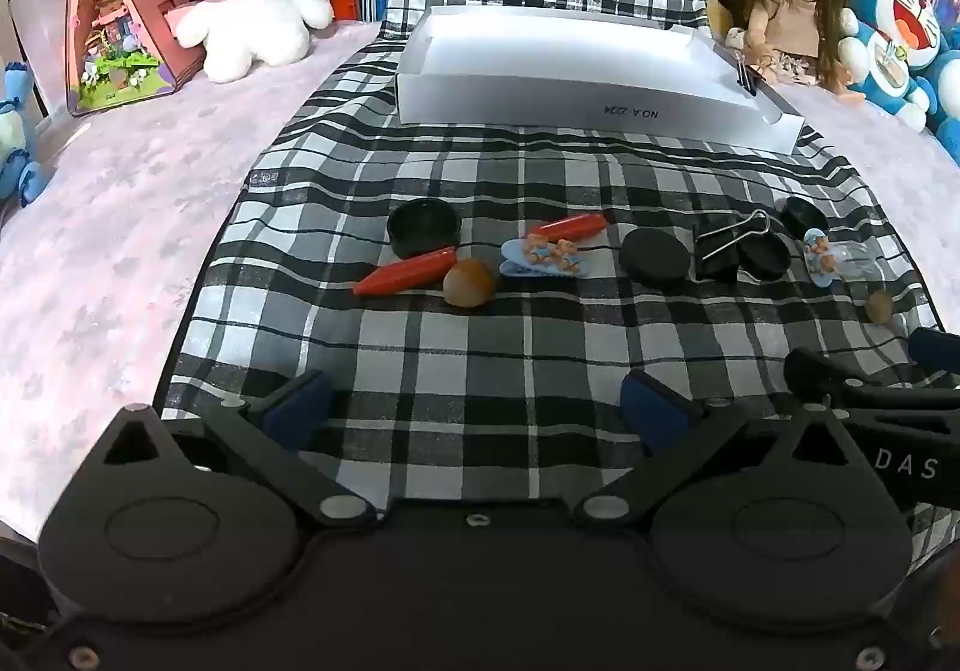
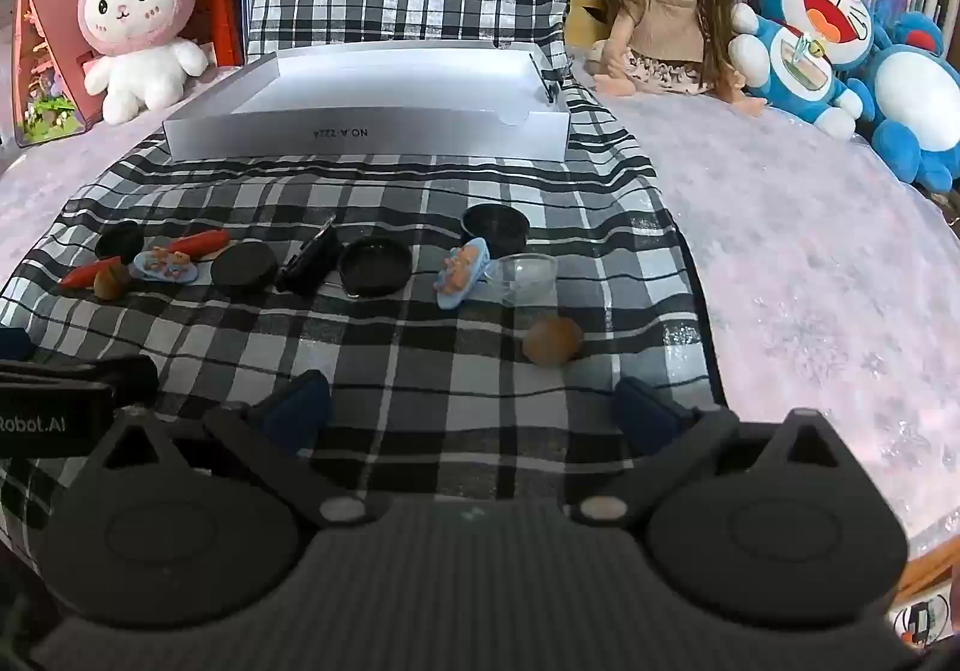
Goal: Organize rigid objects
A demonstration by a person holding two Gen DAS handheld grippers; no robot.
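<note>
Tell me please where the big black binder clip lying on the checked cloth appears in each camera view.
Left wrist view: black binder clip, right of centre, between two black lids.
Right wrist view: same clip, left of centre.
Shared landmark: white box labelled NO.A 222A, behind the row.

The white box (image 2: 366,134) carries "NO.A-222A" on its near wall (printed upside down from here). The right claw's body (image 1: 906,464) shows the letters "DAS", and the left claw's body (image 2: 42,425) reads "Robot.AI", its start cut off.
</note>
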